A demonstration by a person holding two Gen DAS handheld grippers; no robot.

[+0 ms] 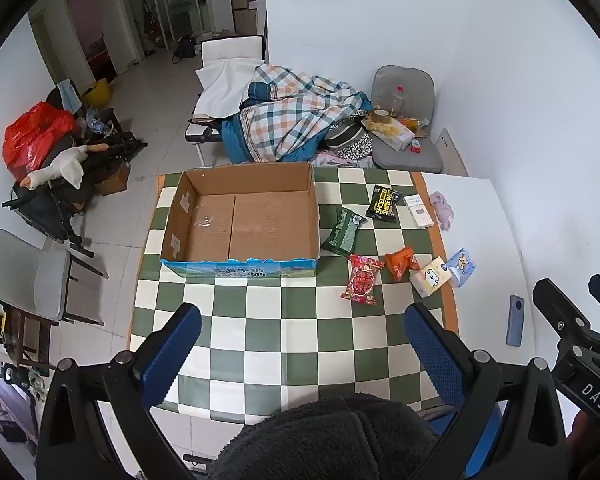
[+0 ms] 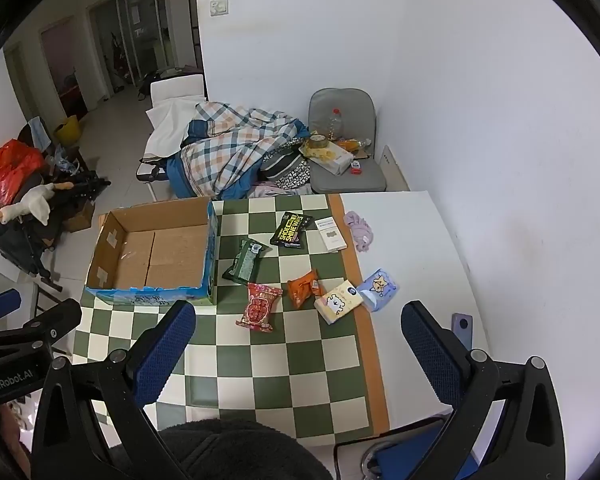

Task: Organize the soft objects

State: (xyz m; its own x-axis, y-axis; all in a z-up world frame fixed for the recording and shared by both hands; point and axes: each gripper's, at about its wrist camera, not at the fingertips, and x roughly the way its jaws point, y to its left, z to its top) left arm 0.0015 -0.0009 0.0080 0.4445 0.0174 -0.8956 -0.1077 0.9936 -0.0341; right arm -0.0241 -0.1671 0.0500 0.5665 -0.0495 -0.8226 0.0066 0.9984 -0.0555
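Soft packets lie ahead of both jaws on the green-and-white checked table [image 1: 284, 320]: red crinkly snack pouch [image 1: 362, 283], orange foil pouch [image 1: 401, 264], dark green flat packet [image 1: 343, 231], black shoe-wipe packet [image 1: 384, 203], cream tissue pack [image 1: 431, 276], pale blue tissue pack [image 1: 462, 266], lilac cloth scrap [image 1: 442, 209]. Open brown cardboard box [image 1: 240, 220] sits beyond the left gripper [image 1: 300, 354], left of the packets. Right gripper [image 2: 298, 354] hovers short of the red pouch. Both jaws spread wide, gripping nothing.
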